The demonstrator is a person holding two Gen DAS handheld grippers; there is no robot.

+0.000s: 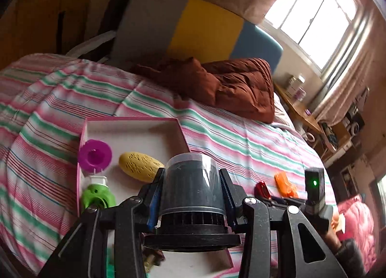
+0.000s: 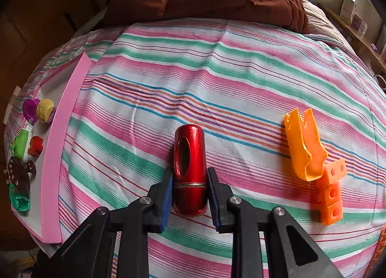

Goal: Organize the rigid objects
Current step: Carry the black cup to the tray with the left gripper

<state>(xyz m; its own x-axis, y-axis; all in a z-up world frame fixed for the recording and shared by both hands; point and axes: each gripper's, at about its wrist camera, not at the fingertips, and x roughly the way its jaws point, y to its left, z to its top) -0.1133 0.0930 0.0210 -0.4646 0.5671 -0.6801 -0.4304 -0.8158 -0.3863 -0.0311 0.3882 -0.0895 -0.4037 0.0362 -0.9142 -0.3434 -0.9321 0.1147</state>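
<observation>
The left gripper (image 1: 190, 196) is clamped on a dark cap (image 1: 190, 191), a grey-black cylinder with a clear rim and a ribbed collar, both pads pressing its sides with the jaws about a third apart. It hangs over the near edge of the pink tray (image 1: 130, 122), which lies on the striped bed (image 1: 241, 138). In the tray are a purple spool (image 1: 95, 154), a yellow oval (image 1: 140, 165) and a green toy (image 1: 96, 197), all along its left side and middle; the far half is bare.

To do this step well, I would carry the cap over the bare far part of the tray, clear of the yellow oval, lower it until its base meets the tray floor, and only then let go, so it stands rather than rolls. The tray wall is low, so a drop from height could bounce it out.

The right gripper (image 2: 190, 191) is closed narrow on a red cylinder (image 2: 189, 169), pads on both flanks near its gold band. The cylinder looks to be lying on the bed near the middle of the near edge, not yet lifted. An orange piece (image 2: 305, 145) and orange blocks (image 2: 331, 196) lie to its right, well apart, still to be gathered
</observation>
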